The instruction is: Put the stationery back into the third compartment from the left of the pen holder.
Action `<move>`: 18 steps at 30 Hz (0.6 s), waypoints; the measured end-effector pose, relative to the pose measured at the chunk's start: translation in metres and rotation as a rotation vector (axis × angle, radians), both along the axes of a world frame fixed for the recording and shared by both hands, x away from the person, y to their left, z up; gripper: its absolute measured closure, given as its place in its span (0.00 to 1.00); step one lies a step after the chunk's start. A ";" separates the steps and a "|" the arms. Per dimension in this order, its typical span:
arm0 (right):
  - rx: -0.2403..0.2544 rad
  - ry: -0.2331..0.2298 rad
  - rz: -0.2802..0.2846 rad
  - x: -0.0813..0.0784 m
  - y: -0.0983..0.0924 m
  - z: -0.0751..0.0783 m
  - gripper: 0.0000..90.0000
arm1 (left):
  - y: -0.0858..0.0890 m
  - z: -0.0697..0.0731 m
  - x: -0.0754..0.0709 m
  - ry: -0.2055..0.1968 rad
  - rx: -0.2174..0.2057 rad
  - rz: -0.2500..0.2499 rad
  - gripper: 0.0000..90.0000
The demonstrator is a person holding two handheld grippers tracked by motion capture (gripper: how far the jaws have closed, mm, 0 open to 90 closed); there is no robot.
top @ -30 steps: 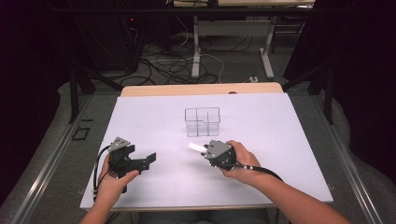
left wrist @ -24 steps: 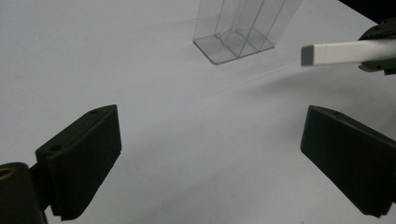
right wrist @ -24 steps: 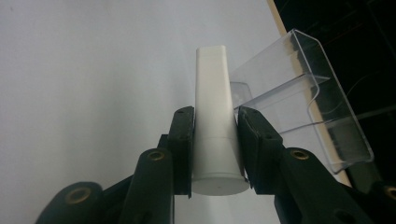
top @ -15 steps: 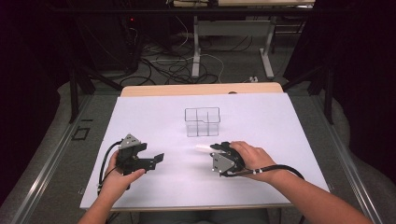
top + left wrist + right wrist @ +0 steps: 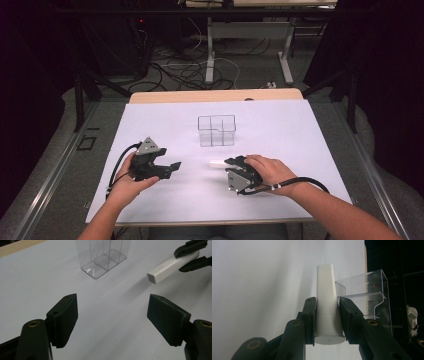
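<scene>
The right hand-held gripper [image 5: 327, 320] clamps a white tube [image 5: 327, 305]; the left hand-held gripper [image 5: 112, 317], jaws just narrowing on nothing, could knock the clear organizer [image 5: 216, 130] at its one o'clock.

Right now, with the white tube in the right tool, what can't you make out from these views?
- White tube: its middle is covered by the right tool in the right gripper view; the print near its end is too small to read in the left gripper view.
- Clear divided box: too small in the high view to tell whether its compartments hold anything.
- Left tool: its body is cut off by the bottom edge.
</scene>
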State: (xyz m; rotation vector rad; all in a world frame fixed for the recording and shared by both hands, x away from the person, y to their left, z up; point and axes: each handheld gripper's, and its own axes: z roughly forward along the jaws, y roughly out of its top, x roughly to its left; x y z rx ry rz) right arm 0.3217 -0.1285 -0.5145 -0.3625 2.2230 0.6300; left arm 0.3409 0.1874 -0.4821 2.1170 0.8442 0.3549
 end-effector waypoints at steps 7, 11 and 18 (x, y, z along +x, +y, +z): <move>0.010 -0.004 0.016 -0.002 0.004 0.001 0.74 | -0.017 0.001 0.006 -0.024 0.078 -0.087 0.31; -0.008 -0.011 0.036 -0.002 0.005 0.001 0.74 | -0.026 0.002 0.009 -0.018 0.121 -0.149 0.33; -0.014 -0.018 0.050 -0.004 0.003 0.002 0.74 | -0.042 0.005 0.014 0.003 0.176 -0.263 0.36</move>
